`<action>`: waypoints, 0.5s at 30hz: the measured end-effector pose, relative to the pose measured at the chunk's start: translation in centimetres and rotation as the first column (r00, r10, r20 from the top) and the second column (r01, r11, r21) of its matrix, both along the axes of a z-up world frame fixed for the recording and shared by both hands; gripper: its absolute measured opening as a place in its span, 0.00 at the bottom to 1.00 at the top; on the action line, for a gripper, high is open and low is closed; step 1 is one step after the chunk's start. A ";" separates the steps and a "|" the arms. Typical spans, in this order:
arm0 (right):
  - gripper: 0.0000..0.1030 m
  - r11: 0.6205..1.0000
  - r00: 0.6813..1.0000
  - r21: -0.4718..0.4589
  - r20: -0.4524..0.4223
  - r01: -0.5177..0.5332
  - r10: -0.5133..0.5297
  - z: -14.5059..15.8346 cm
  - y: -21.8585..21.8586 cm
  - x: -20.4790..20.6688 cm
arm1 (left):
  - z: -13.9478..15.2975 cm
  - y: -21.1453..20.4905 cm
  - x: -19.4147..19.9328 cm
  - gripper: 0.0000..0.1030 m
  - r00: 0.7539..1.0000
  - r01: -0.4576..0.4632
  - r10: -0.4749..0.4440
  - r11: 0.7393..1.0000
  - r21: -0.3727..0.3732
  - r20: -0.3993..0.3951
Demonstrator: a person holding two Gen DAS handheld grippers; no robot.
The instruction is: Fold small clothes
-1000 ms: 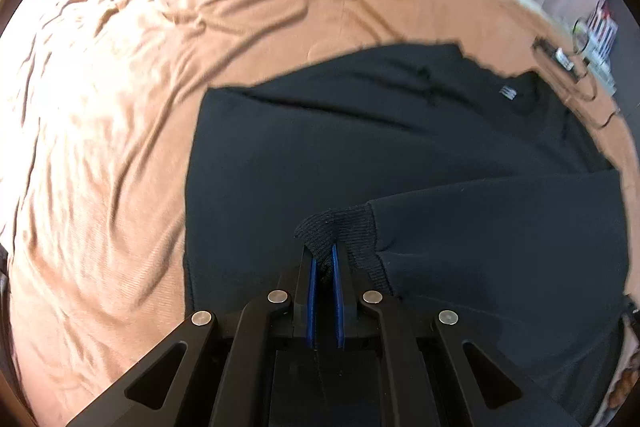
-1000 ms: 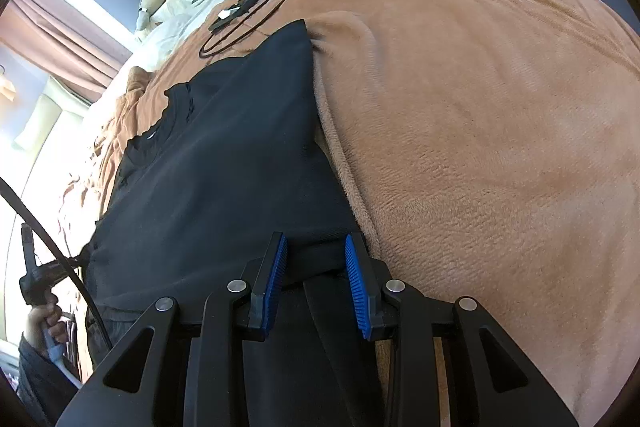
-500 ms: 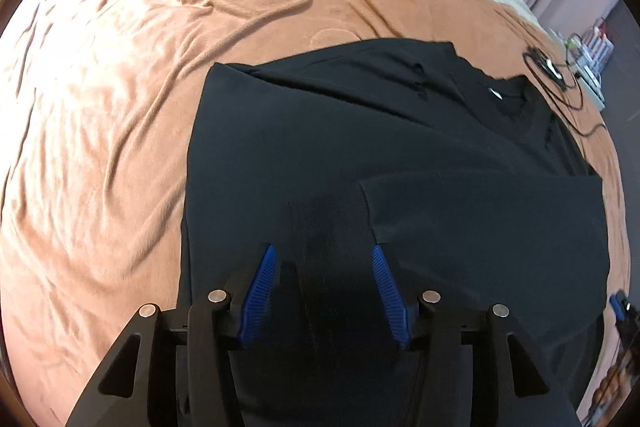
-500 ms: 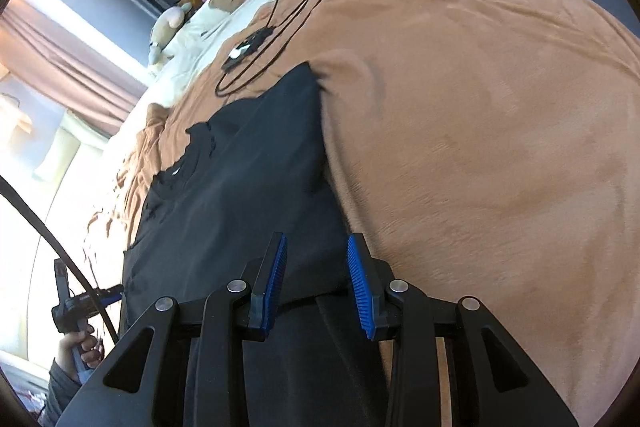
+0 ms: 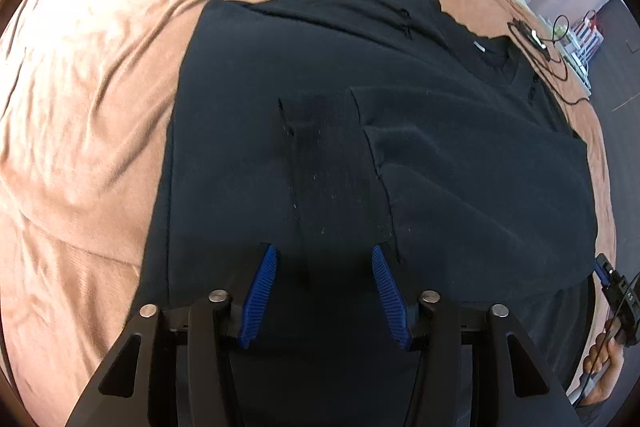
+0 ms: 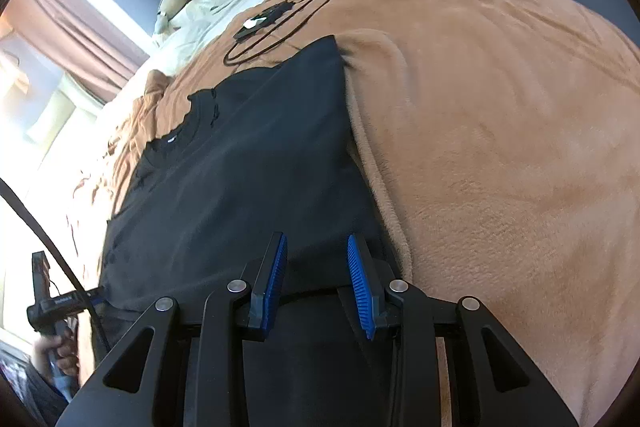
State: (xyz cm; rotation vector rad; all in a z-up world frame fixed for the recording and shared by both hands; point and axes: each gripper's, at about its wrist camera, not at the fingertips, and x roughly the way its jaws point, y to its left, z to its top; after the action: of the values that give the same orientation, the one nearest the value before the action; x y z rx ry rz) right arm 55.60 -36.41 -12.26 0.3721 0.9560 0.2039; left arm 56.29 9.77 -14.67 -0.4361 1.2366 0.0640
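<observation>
Closing left gripper (image 5: 323, 259) above folded sweatshirt (image 5: 440, 163), blanket (image 5: 88, 107) bare alongside

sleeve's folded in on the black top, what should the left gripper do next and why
Probably draw the left gripper back toward the hem. The sleeve cuff already lies flat across the black top, and the closing jaws pinch nothing, so that fold looks finished.

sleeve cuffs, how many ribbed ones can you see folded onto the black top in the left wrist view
1. The ribbed cuff lies flat on the middle of the black top, just ahead of the left gripper. A second cuff may be hidden under the folds.
</observation>
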 end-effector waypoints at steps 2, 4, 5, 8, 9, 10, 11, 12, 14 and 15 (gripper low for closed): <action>0.28 0.999 1.000 -0.030 -0.005 -0.015 0.015 0.0 0.6 -0.1 | -0.4 -0.4 0.0 0.19 1.000 0.008 -0.008 1.000 0.012 -0.010; 0.28 0.998 0.999 -0.064 -0.021 -0.027 0.025 -0.2 1.3 0.1 | -0.3 -0.4 0.0 0.09 1.000 0.007 -0.007 0.999 0.036 -0.008; 0.28 0.996 0.999 -0.087 -0.028 -0.030 0.027 -0.3 1.5 0.1 | -0.1 -0.3 -0.1 0.06 1.000 0.007 -0.007 0.999 0.047 -0.011; 0.28 0.991 0.999 -0.128 -0.037 -0.040 0.035 -0.2 2.3 0.2 | 0.3 0.4 -0.2 0.05 1.000 0.000 0.001 0.998 0.070 -0.020; 0.28 0.990 0.998 -0.134 -0.042 -0.042 0.036 -0.1 2.5 0.2 | 0.3 0.6 -0.3 0.05 1.000 0.000 0.002 0.998 0.068 -0.022; 0.28 0.990 0.998 -0.136 -0.046 -0.043 0.037 -0.1 2.7 0.1 | 0.2 0.8 -0.5 0.05 1.000 -0.003 0.005 0.998 0.060 -0.025; 0.28 0.990 0.998 -0.137 -0.052 -0.046 0.039 0.0 2.7 0.0 | 0.0 0.8 -0.6 0.05 1.000 -0.004 0.006 0.998 0.060 -0.026; 0.28 0.990 0.998 -0.136 -0.054 -0.047 0.040 0.0 2.7 0.0 | -0.1 0.6 -0.6 0.05 1.000 0.002 0.000 0.998 0.068 -0.028; 0.28 0.990 0.997 -0.130 -0.063 -0.052 0.044 0.0 2.6 -0.1 | -0.2 0.3 -0.7 0.05 1.000 0.010 -0.007 0.996 0.084 -0.029; 0.28 0.991 0.997 -0.127 -0.064 -0.052 0.044 0.1 2.5 -0.1 | -0.1 0.2 -0.8 0.05 1.000 0.013 -0.010 0.996 0.094 -0.028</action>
State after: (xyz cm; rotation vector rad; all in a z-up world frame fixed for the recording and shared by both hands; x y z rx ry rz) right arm 55.52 -33.87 -12.21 0.2378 1.0337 0.1747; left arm 55.47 10.01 -14.74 -0.3475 1.2574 0.1183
